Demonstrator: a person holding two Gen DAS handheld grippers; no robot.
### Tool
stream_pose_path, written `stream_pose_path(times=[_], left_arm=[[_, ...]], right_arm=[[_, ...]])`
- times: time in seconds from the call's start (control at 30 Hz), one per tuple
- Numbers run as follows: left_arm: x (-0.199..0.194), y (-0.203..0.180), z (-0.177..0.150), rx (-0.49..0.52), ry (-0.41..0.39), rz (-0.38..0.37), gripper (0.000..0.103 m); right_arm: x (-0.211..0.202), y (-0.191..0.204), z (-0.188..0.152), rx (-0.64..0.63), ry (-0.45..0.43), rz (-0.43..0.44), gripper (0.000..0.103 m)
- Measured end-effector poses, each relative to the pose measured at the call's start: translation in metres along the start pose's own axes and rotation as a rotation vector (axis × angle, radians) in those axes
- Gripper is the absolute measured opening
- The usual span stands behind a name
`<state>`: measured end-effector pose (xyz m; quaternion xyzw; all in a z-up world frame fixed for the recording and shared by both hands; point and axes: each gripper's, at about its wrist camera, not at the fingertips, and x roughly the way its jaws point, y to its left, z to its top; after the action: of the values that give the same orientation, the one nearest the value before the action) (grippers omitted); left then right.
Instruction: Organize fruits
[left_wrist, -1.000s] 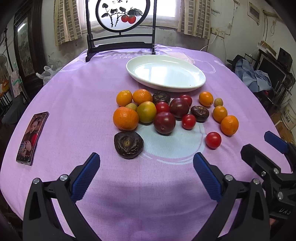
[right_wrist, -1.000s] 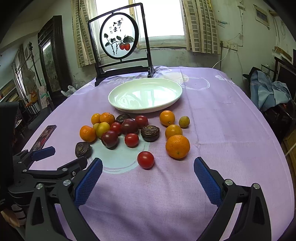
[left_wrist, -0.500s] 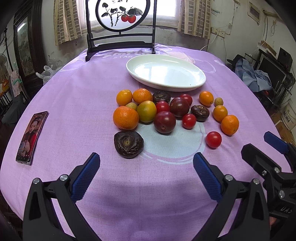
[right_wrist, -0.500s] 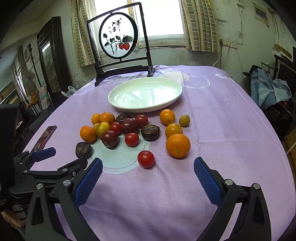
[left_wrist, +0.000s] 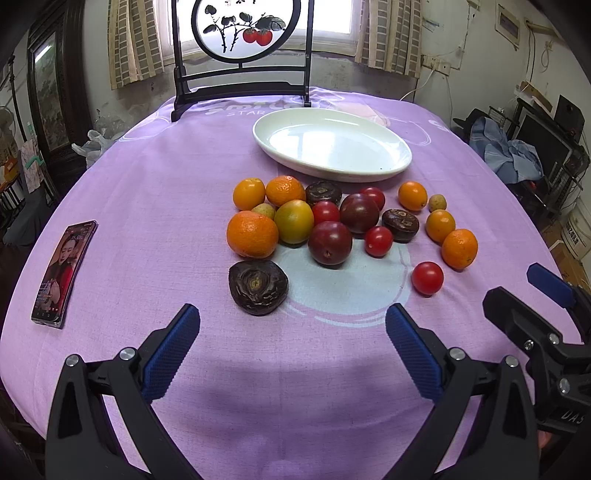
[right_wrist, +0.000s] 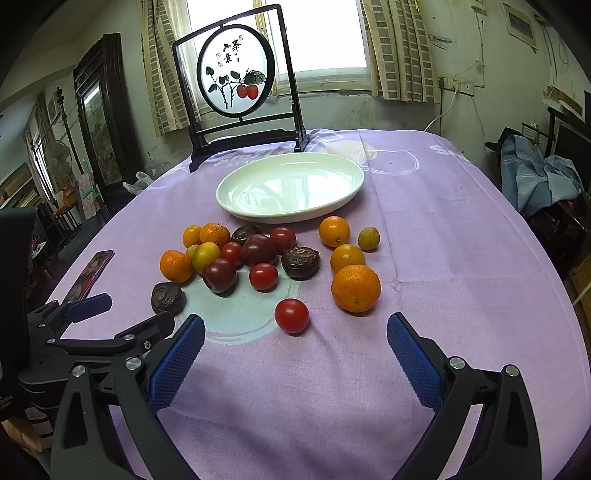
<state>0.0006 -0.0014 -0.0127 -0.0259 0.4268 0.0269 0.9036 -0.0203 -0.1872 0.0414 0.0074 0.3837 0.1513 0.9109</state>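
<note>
Nothing moved; white plate (left_wrist: 399, 147) bare.

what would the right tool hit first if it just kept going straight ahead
Probably the lone red tomato, which sits nearly centred ahead of the open right tool. The big orange lies just to its right. Depth is hard to judge through the fisheye.

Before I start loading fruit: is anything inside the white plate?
The white plate holds no fruit; its glossy basin shows only window reflections and a few dark specks. All fruit lies on the purple cloth in front. What is beneath the plate is hidden.
</note>
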Motion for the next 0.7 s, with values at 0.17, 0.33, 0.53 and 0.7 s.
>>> stream_pose_path(times=[0.17, 0.33, 0.53, 0.7], left_arm=[[0.0001, 0.0, 0.0, 0.0, 0.0, 0.0, 0.099], [-0.0001, 0.0001, 0.0, 0.0, 0.0, 0.0, 0.099], [0.0, 0.0, 0.0, 0.001, 0.0, -0.001, 0.099], [0.0002, 0.0001, 0.0001, 0.001, 0.0, -0.001, 0.099]], right_arm=[[-0.0004, 0.0003, 0.0, -0.001, 0.0, 0.001, 0.099], [-0.0007, -0.0007, 0.0005, 0.0, 0.001, 0.0, 0.099], [-0.0006, -0.0009, 0.0004, 0.0, 0.0, 0.001, 0.099], [0.0001, -0.0003, -0.0013, 0.006, 0.0, 0.001, 0.099]])
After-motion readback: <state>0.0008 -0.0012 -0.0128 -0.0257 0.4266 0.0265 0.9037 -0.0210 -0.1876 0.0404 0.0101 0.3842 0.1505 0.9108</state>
